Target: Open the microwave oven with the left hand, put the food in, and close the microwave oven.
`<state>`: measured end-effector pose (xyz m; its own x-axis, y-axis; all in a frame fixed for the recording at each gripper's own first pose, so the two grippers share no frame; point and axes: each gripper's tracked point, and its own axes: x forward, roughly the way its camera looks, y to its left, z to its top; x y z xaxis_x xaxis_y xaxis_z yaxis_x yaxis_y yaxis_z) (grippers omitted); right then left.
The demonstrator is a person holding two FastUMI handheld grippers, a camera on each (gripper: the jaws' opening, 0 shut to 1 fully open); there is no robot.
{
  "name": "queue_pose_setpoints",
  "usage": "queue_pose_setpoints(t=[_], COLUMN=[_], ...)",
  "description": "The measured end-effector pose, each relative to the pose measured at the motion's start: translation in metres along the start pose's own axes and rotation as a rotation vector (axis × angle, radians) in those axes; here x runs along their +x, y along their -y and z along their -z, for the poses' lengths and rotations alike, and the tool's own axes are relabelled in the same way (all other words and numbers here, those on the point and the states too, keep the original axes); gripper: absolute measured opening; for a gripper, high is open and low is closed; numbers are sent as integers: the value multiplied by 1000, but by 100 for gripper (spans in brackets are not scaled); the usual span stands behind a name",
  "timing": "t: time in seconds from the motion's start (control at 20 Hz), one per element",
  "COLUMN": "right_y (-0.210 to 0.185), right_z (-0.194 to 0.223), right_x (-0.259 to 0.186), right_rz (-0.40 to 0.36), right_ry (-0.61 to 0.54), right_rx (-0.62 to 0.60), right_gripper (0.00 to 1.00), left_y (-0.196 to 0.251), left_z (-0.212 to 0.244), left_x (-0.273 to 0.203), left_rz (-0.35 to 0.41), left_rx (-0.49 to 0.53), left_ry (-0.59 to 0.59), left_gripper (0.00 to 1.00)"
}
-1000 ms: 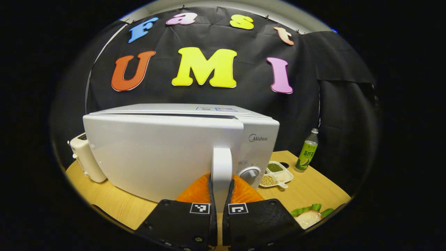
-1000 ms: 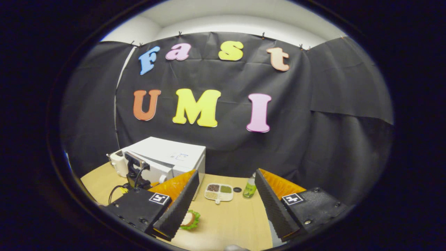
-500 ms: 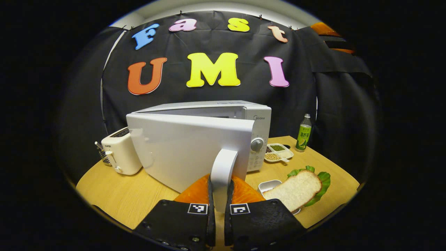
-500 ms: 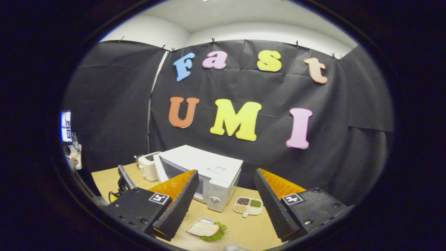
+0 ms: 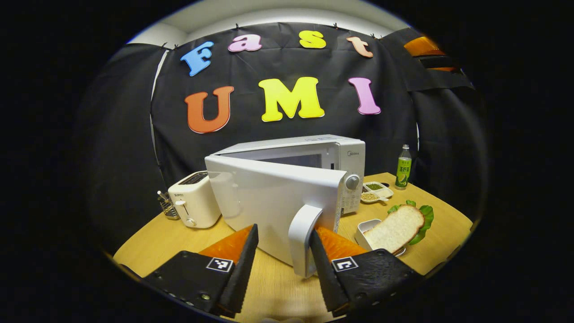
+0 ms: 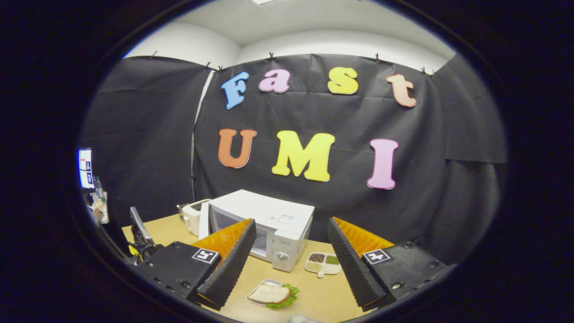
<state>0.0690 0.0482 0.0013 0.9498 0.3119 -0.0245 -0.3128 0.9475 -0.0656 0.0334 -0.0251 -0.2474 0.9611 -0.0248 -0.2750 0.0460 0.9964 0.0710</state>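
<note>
toaster [image 5: 195, 199]: cream, on the table's left side, upright, slots on top
wire rack [image 5: 166, 207]: small, touching or just beside the toaster's far left side
divided dish [image 5: 376, 191]: white, holding green and pale beans in separate sections
bottle [image 5: 403, 167]: green label, pale cap, upright near the table's back right edge
table [image 5: 166, 244]: light wood top
monitor [image 6: 84, 168]: lit, far left

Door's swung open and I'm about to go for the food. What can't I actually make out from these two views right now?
- Microwave cavity: in the left gripper view the open door covers it; in the right gripper view, the right gripper's finger does.
- The dish under the bread: mostly covered in the left gripper view; too small in the right gripper view.
- Divided tray contents: too small in either view.
- Toaster: partly behind the door in the right gripper view.
</note>
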Motion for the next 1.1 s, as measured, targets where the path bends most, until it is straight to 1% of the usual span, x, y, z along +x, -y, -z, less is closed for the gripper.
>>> queue_pose_setpoints(t=[0.05, 0.1, 0.15, 0.2, 0.25, 0.4, 0.55, 0.6, 0.65, 0.9, 0.95, 1.0, 1.05, 1.1], right_y=[-2, -3, -5, -7, -11, -22, -34, -39, -44, -65, -68, -70, -72, -73], right_z=[1, 1, 1, -1, -2, -3, -3, -2, -1, 5, 8, 10, 12, 14], right_x=[-2, -3, -5, -7, -8, -9, -10, -10, -10, -10, -11, -12, -12, -13], right_rz=[3, 2, 0, -2, -4, -14, -21, -24, -26, -36, -35, -34, -30, -28], right_ry=[-3, -4, -5, -1, 4, 0, -4, -6, -8, -21, -25, -29, -32, -38], right_rx=[5, 9, 12, 13, 12, -1, -3, -3, -4, 3, 6, 10, 13, 15], right_gripper=[100, 100, 100, 96, 100, 100, 100, 100, 96, 96, 100, 100, 96, 96], left_y=[-2, -4, -6, -8, -12, -24, -44, -53, -60, -107, -116, -127, -138, -150], left_z=[-3, -1, 0, 1, 2, 8, 14, 16, 19, 33, 36, 39, 42, 43], left_x=[0, -4, -6, -9, -12, -24, -38, -45, -48, -73, -78, -83, -87, -92], left_rz=[2, 3, -2, -9, -17, -33, -53, -62, -71, -126, -139, -155, -172, -190], left_rx=[-4, -14, -20, -13, -10, -33, -33, -28, -24, -34, -39, -44, -47, -56], left_ry=[4, -12, -10, -12, -10, -18, -26, -28, -32, -52, -58, -59, -61, -61], left_gripper=[89, 98, 98, 97, 96, 96, 96, 96, 96, 96, 96, 96, 97, 96])
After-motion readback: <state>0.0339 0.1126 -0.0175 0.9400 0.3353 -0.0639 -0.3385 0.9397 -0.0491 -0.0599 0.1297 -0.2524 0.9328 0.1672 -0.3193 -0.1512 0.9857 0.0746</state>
